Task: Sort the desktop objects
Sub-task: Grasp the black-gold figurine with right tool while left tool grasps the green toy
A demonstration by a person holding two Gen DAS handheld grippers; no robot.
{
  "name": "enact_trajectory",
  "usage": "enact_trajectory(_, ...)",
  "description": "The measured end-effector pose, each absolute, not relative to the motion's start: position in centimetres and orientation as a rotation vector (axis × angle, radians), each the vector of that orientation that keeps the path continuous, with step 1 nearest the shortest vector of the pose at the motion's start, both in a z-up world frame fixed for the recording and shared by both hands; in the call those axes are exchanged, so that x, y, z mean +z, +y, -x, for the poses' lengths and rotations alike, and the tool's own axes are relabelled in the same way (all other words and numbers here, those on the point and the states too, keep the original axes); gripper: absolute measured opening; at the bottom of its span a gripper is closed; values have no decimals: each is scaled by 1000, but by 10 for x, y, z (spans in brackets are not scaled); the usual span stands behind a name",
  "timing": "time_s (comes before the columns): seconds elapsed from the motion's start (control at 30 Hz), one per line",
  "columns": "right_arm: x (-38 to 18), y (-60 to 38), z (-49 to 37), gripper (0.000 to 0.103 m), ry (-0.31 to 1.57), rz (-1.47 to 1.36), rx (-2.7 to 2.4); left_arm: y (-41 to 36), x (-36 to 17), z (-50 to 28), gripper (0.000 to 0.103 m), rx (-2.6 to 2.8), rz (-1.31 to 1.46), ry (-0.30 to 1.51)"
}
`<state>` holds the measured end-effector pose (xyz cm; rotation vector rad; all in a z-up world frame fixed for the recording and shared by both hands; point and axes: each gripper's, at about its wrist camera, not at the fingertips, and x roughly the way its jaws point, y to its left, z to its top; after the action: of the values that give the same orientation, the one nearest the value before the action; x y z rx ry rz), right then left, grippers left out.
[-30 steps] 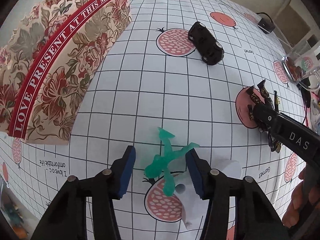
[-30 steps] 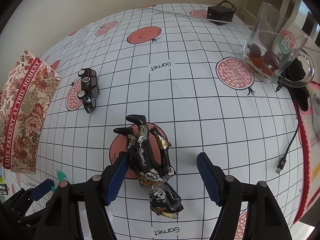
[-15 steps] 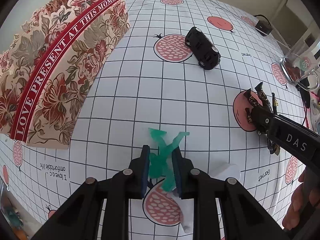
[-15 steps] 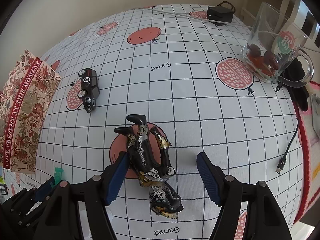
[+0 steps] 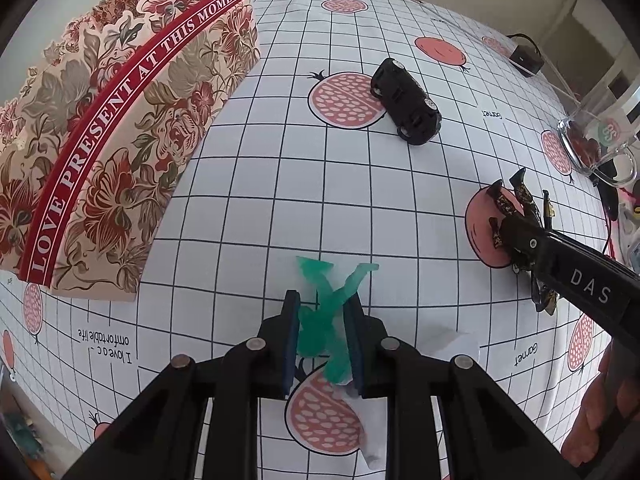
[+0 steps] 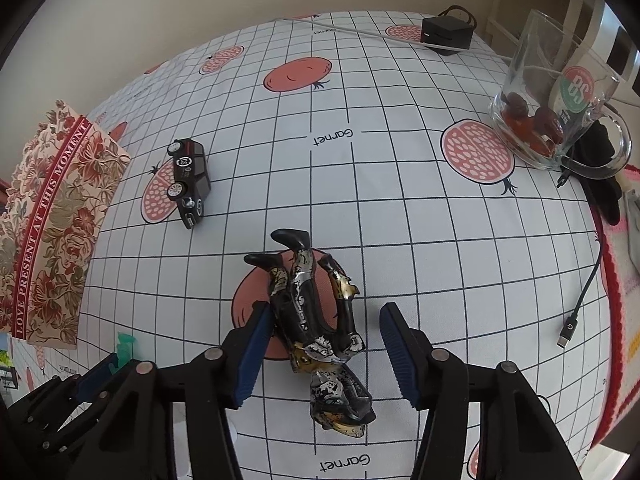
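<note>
A translucent green toy figure [image 5: 316,270] is clamped between the blue pads of my left gripper [image 5: 322,298], which is shut on it just above the checked tablecloth [image 5: 280,184]. A black-and-gold figurine [image 6: 300,308] lies on its back on a red fruit print. My right gripper [image 6: 326,312] straddles it with its jaws closing. The left pad touches the figurine's side and the right pad stands clear of it. The left wrist view shows that figurine [image 5: 516,204] under the right gripper's black finger. The green figure [image 6: 126,342] peeks out at the right wrist view's lower left.
A black toy car [image 5: 408,104] lies on its side farther back. A floral gift box [image 5: 100,128] stands at the left. A glass mug [image 6: 552,108] with red fruit, a black adapter [image 6: 446,34] and a USB cable [image 6: 580,304] are at the right. White paper [image 5: 452,340] lies beneath the left gripper.
My left jaws came together on the green figure and have held it since. My right jaws have narrowed a little around the black-and-gold figurine.
</note>
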<state>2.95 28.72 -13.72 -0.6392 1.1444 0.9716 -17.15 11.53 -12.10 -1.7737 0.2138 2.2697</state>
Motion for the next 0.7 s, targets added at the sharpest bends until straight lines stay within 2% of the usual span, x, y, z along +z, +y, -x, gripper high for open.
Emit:
enact_trajectory(0.03,-137,288,-28,48,1146,635,978,116,-121,173,23,2270,1774,210)
enact_trajectory(0.07,-137,289,-27,46,1148,632,985,116,-121,174,23,2271,1774,206)
enact_trajectory(0.37,-134,296,-30,46,1127,646,971,121,-120,183,23,2279,1769,177)
enact_trajectory(0.47,-132,297,-30,41,1132,623,968,121,-119,188,23,2280,1776,144)
enact_trajectory(0.5,-131,297,-31,36,1136,610,970,105,-127,175,23,2278,1777,135)
enact_trajectory(0.7,-134,303,-26,36,1162,572,969,84,-118,137,23,2280,1778,122)
